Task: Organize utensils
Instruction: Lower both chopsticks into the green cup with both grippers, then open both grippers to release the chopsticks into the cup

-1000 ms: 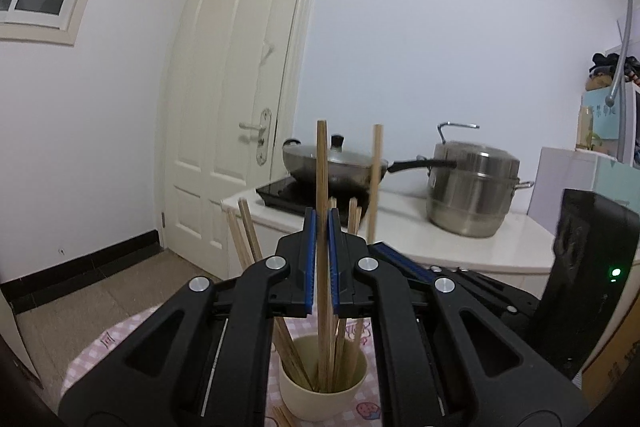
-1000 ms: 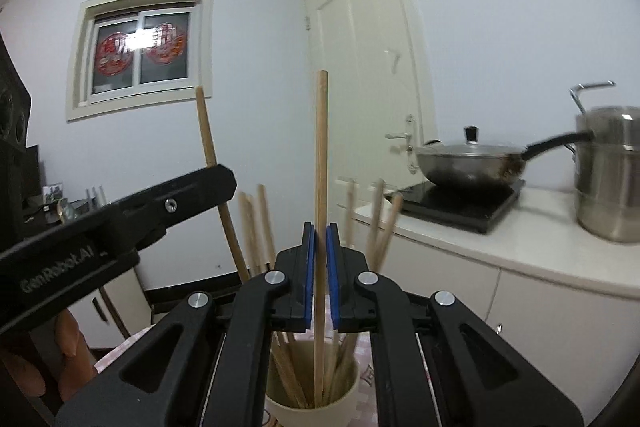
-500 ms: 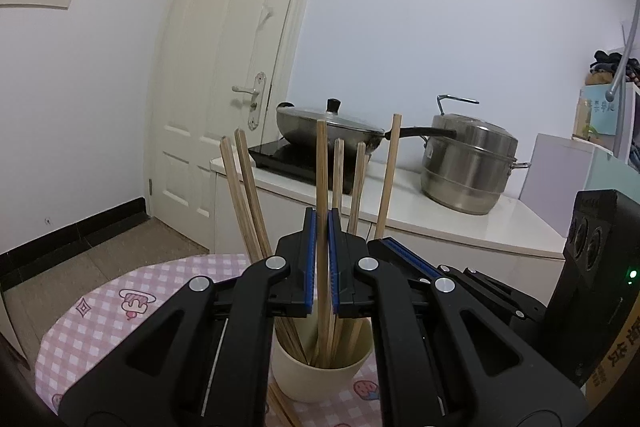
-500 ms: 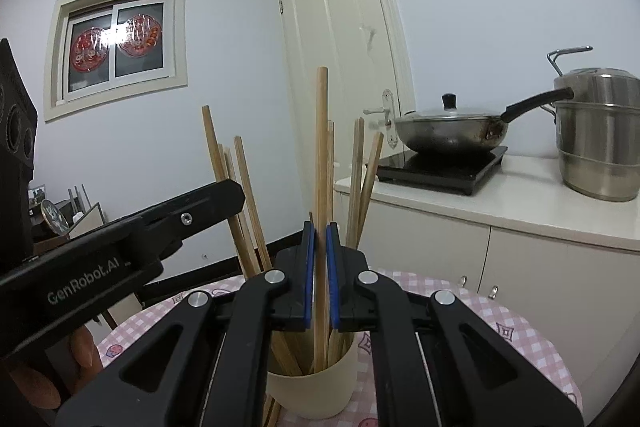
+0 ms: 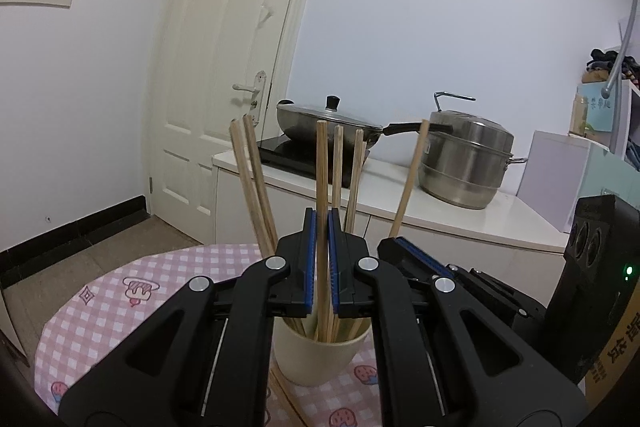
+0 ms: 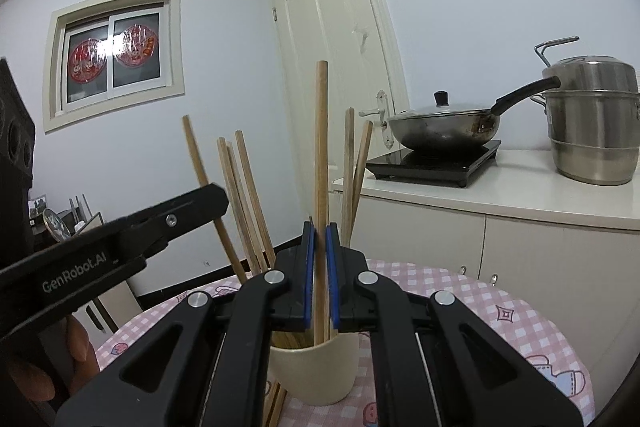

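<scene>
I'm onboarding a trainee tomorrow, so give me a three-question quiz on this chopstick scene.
1. True or false: each tool is shut on a chopstick.
2. What holds the other chopsticks? A) steel pot B) cream cup C) wok
3. What pattern covers the table?

Key:
1. True: left tool and right tool each clamp one chopstick.
2. B, the cream cup.
3. Pink checks on the tablecloth.

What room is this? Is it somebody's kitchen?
Most likely a small home kitchen. A lidded wok sits on a black cooktop, a steel steamer pot stands on the counter, and a cup of chopsticks rests on a checked tablecloth.
</scene>
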Demonstrator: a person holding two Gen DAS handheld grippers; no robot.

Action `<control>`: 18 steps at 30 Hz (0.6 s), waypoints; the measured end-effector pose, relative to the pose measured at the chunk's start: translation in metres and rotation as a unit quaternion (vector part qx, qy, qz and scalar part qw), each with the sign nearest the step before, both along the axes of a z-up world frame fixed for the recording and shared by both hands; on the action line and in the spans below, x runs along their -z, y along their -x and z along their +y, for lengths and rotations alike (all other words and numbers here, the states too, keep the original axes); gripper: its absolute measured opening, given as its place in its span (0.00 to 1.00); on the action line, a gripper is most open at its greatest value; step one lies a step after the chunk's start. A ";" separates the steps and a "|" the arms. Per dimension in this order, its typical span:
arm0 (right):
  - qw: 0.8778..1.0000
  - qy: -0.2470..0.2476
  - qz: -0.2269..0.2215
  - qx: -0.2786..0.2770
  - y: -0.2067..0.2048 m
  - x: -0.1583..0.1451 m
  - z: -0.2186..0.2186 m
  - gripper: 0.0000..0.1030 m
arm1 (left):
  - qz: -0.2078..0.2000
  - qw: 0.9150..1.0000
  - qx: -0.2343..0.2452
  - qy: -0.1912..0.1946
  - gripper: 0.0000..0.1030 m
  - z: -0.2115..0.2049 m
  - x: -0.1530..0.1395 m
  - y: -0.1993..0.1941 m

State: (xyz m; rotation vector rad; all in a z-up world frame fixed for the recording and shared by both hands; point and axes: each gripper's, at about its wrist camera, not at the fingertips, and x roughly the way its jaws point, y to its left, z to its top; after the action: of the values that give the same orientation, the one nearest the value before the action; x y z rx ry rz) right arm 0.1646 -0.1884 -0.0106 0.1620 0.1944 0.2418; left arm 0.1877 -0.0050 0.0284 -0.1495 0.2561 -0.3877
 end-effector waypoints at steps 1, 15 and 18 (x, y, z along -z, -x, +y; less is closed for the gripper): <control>1.000 -0.001 0.000 0.000 0.002 0.001 0.000 0.05 | -0.001 1.000 -0.002 0.002 0.06 0.001 0.001 0.001; 1.000 0.007 -0.005 0.003 0.011 0.006 0.003 0.06 | -0.004 1.000 -0.006 0.022 0.07 0.008 0.006 0.008; 1.000 0.009 -0.003 0.000 0.012 0.007 0.005 0.06 | 0.002 1.000 -0.007 0.022 0.07 0.008 0.007 0.008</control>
State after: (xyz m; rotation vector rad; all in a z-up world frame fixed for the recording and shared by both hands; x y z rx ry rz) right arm 0.1528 -0.1832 -0.0178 0.1429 0.1899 0.2413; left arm 0.1802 0.0031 0.0211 -0.1956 0.2504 -0.3785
